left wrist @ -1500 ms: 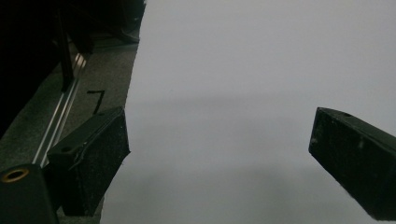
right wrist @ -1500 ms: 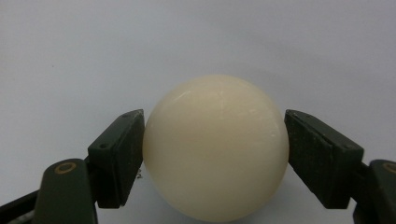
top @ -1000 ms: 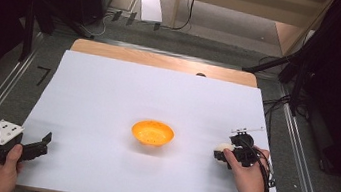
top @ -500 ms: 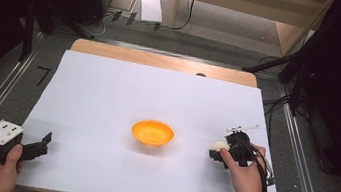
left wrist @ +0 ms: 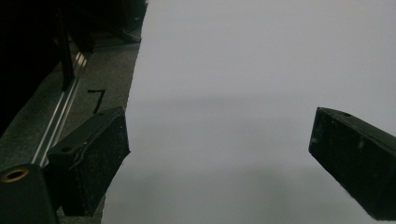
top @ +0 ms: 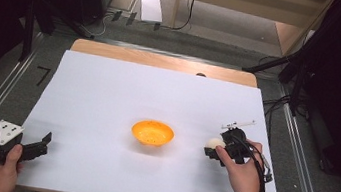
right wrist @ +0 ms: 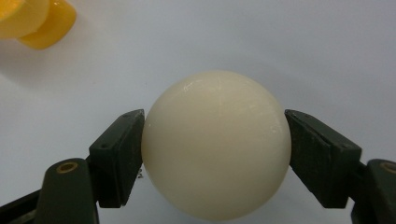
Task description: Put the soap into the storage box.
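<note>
**One ball, one bowl**

One cream ball sits clamped between the right gripper's jaws, right of the single orange bowl. The left gripper, far left of the bowl, gapes wide and empty. No writing is legible.

The counter has a big white sheet on top. An orange bowl sits in the middle of it.

A white sheet covers the table, whose wooden far edge shows. Grey floor lies beyond, with black cables, a light wooden cabinet and dark surroundings.
</note>
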Demonstrator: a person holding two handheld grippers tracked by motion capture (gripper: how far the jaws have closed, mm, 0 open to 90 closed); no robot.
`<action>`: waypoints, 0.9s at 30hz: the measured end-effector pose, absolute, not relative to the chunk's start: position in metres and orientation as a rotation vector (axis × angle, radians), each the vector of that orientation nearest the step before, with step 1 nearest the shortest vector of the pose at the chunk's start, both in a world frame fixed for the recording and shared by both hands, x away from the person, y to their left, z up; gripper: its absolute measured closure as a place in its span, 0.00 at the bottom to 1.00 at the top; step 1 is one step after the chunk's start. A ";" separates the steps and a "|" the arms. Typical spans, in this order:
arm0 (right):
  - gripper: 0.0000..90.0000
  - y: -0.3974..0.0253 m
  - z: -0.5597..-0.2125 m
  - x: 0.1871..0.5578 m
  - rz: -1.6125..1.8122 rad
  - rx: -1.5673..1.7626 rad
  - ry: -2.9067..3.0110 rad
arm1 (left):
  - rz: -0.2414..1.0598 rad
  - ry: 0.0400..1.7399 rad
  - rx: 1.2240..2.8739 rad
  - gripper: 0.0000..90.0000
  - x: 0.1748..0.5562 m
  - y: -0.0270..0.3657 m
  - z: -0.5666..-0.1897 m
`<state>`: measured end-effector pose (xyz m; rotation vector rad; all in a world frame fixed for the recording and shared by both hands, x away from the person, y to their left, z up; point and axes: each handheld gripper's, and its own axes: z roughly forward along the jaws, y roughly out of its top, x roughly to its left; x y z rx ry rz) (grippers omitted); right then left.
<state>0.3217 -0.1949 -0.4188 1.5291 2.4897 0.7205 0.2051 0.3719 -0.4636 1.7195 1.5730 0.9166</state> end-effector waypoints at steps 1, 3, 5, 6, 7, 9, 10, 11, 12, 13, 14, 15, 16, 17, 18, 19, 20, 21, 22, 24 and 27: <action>0.27 -0.194 -0.418 0.322 0.722 1.526 2.493 | 0.917 1.573 1.720 0.06 0.205 0.372 -0.464; 0.27 -0.192 -0.416 0.322 0.728 1.517 2.501 | 0.918 1.572 1.723 0.06 0.205 0.372 -0.464; 0.27 -0.191 -0.415 0.322 0.732 1.504 2.506 | 0.919 1.572 1.723 0.06 0.205 0.372 -0.464; 0.27 -0.190 -0.414 0.322 0.734 1.498 2.513 | 0.919 1.573 1.721 0.06 0.205 0.372 -0.464; 0.27 -0.189 -0.413 0.322 0.735 1.488 2.517 | 0.918 1.574 1.720 0.06 0.205 0.372 -0.464; 0.27 -0.187 -0.411 0.322 0.736 1.467 2.536 | 0.918 1.574 1.721 0.06 0.205 0.372 -0.464; 0.27 -0.185 -0.410 0.322 0.737 1.461 2.543 | 0.918 1.574 1.721 0.06 0.205 0.372 -0.464; 0.27 -0.184 -0.410 0.322 0.740 1.452 2.547 | 0.918 1.573 1.721 0.06 0.205 0.372 -0.464; 0.27 -0.183 -0.409 0.322 0.740 1.443 2.550 | 0.918 1.573 1.720 0.06 0.205 0.372 -0.464; 0.27 -0.182 -0.408 0.323 0.738 1.445 2.551 | 0.918 1.573 1.720 0.06 0.205 0.372 -0.464; 0.27 -0.181 -0.407 0.323 0.738 1.440 2.552 | 0.917 1.573 1.720 0.06 0.205 0.372 -0.464; 0.27 -0.180 -0.407 0.323 0.745 1.432 2.557 | 0.917 1.573 1.720 0.06 0.205 0.372 -0.464; 0.27 -0.179 -0.406 0.323 0.745 1.435 2.553 | 0.917 1.573 1.719 0.06 0.205 0.372 -0.464; 0.27 -0.178 -0.405 0.324 0.747 1.432 2.555 | 0.917 1.573 1.719 0.06 0.205 0.372 -0.464; 0.27 -0.177 -0.405 0.324 0.752 1.427 2.557 | 0.917 1.573 1.719 0.06 0.205 0.372 -0.464; 0.27 -0.176 -0.404 0.324 0.759 1.428 2.558 | 0.916 1.573 1.719 0.06 0.205 0.372 -0.464; 0.27 -0.176 -0.404 0.325 0.760 1.423 2.563 | 0.917 1.573 1.718 0.06 0.205 0.372 -0.464; 0.27 -0.175 -0.404 0.325 0.762 1.419 2.565 | 0.917 1.572 1.719 0.06 0.205 0.372 -0.464; 0.27 -0.173 -0.403 0.325 0.761 1.421 2.564 | 0.917 1.572 1.719 0.06 0.205 0.372 -0.464; 0.27 -0.171 -0.402 0.325 0.760 1.418 2.566 | 0.917 1.573 1.720 0.06 0.205 0.372 -0.464; 0.27 -0.169 -0.400 0.326 0.766 1.397 2.572 | 0.917 1.573 1.720 0.06 0.205 0.372 -0.464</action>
